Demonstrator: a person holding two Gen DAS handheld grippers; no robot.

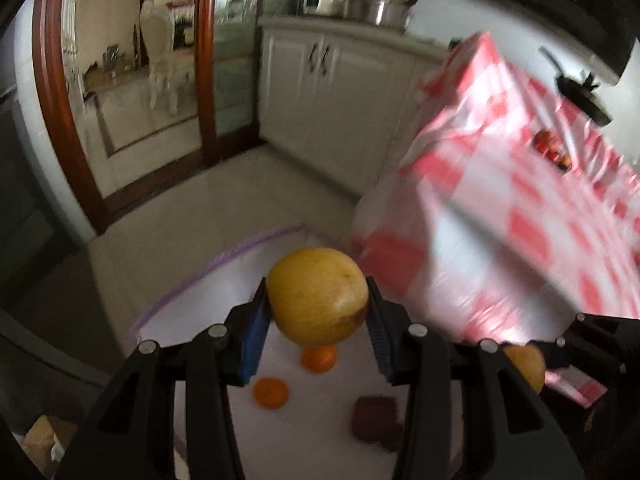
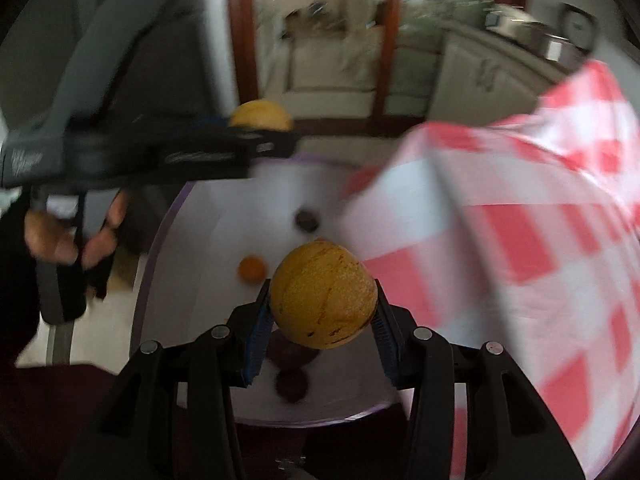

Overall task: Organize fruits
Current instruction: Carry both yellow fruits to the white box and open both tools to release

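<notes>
Tilted downward above the white, purple-rimmed round tray (image 2: 188, 240), left gripper (image 1: 318, 322) clenched on a round yellow fruit (image 1: 318, 296), right gripper (image 2: 322, 326) grasping a speckled yellow-orange fruit (image 2: 323, 294).

left gripper (image 1: 318, 312), right gripper (image 2: 322, 312), both clamped

The white tray (image 2: 208, 240) is lying mostly bare on its left half — room to pass there. Small oranges (image 1: 271, 393) and dark fruits (image 1: 374, 416) are dotting its middle, and the red-checked tablecloth (image 2: 520, 240) is crowding the tray's right edge.
</notes>
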